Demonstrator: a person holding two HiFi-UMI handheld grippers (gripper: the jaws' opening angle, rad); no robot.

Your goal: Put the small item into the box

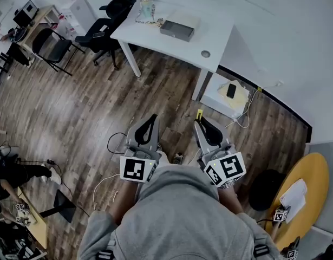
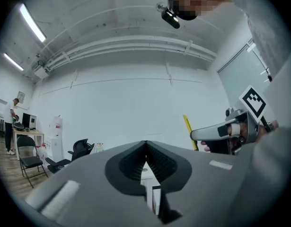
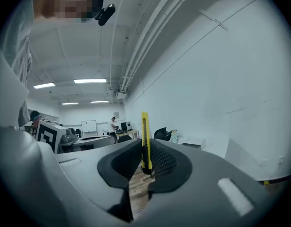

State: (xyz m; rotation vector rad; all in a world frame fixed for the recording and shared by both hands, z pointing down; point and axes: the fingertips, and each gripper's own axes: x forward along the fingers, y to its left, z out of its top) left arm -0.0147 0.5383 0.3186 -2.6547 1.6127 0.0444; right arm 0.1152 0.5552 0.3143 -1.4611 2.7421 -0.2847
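My right gripper [image 1: 200, 119] is shut on a yellow utility knife [image 1: 199, 113], which stands upright between the jaws [image 3: 145, 141] and sticks out past the tips. My left gripper [image 1: 152, 116] is shut with nothing in it, its pads meeting in the left gripper view [image 2: 145, 162]. Both are held close to the person's chest, above the wooden floor. A flat grey box [image 1: 177, 30] lies on the white table [image 1: 209, 34], well ahead of both grippers. From the left gripper view, the right gripper [image 2: 230, 131] and the knife [image 2: 188, 126] show at the right.
Black office chairs [image 1: 109, 23] stand left of the table, with a folding chair [image 1: 52, 47] further left. A low white cabinet [image 1: 227, 93] with a phone on it sits under the table's right end. A yellow round table [image 1: 301, 194] and a black stool [image 1: 266, 188] are at the right. Cables lie on the floor.
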